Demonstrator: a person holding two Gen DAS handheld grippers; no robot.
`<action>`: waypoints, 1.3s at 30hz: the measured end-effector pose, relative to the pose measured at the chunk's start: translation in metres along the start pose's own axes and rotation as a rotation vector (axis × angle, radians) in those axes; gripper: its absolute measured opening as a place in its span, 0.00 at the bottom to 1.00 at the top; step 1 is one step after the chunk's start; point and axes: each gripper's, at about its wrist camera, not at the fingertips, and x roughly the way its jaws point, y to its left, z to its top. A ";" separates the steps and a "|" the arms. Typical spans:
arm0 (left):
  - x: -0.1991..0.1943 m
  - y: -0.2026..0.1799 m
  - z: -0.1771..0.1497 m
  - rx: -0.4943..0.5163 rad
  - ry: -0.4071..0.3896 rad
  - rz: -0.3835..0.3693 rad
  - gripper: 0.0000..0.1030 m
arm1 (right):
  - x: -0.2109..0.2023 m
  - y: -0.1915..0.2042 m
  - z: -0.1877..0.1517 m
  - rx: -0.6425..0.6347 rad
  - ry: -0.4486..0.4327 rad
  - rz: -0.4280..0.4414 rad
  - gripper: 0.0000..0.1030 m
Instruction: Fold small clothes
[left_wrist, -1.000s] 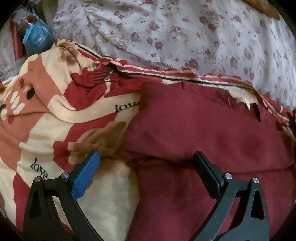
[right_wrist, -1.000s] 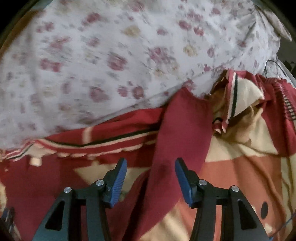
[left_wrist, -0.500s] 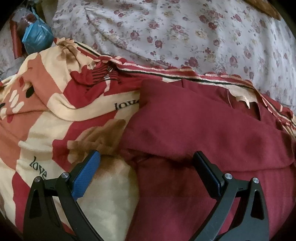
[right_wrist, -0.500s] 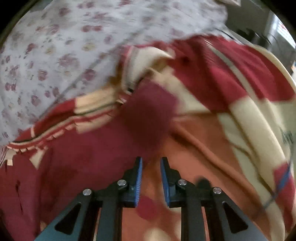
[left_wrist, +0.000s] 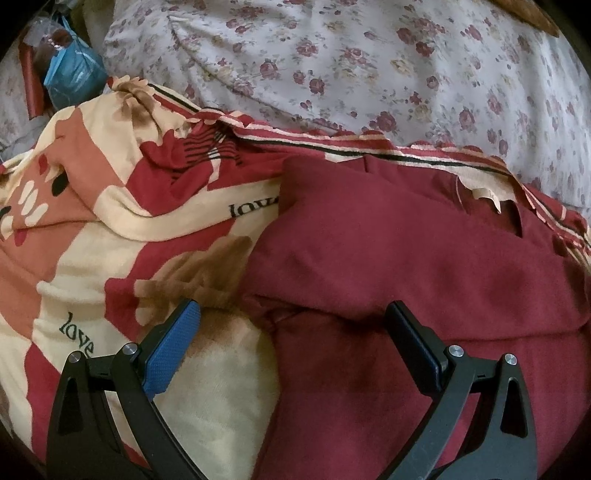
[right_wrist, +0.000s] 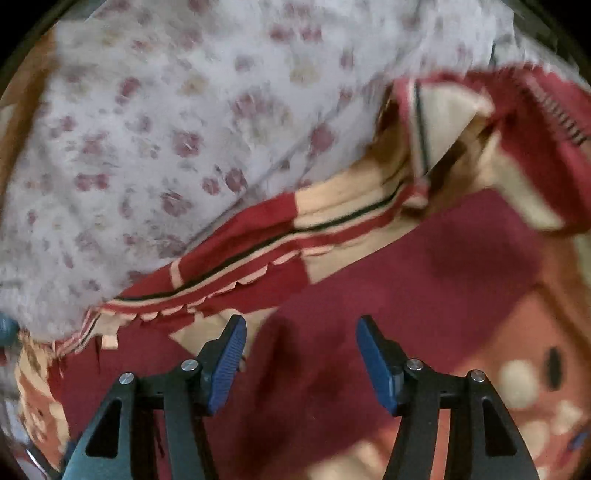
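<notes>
Maroon top (left_wrist: 424, 236) lies flat on the blanket (left_wrist: 110, 229), long axis sideways, its near-left edge between the spread-wide left gripper (left_wrist: 291, 332); right gripper (right_wrist: 301, 354), jaws just reopened, pinches nothing.

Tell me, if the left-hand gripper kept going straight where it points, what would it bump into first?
Most likely the dark red garment lying on the patterned "love" blanket. The left gripper points down with its jaws wide open and nothing between them; the garment's left edge lies straight ahead, though depth is hard to judge.
</notes>
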 end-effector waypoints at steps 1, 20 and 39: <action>0.001 0.000 0.000 0.000 0.001 -0.001 0.98 | 0.007 -0.002 0.000 0.020 0.018 -0.012 0.58; -0.021 0.030 0.011 -0.140 -0.060 -0.049 0.98 | -0.125 0.070 -0.048 -0.334 -0.225 0.228 0.10; -0.029 0.008 0.024 -0.155 -0.066 -0.321 0.98 | -0.080 0.119 -0.172 -0.647 0.001 0.349 0.49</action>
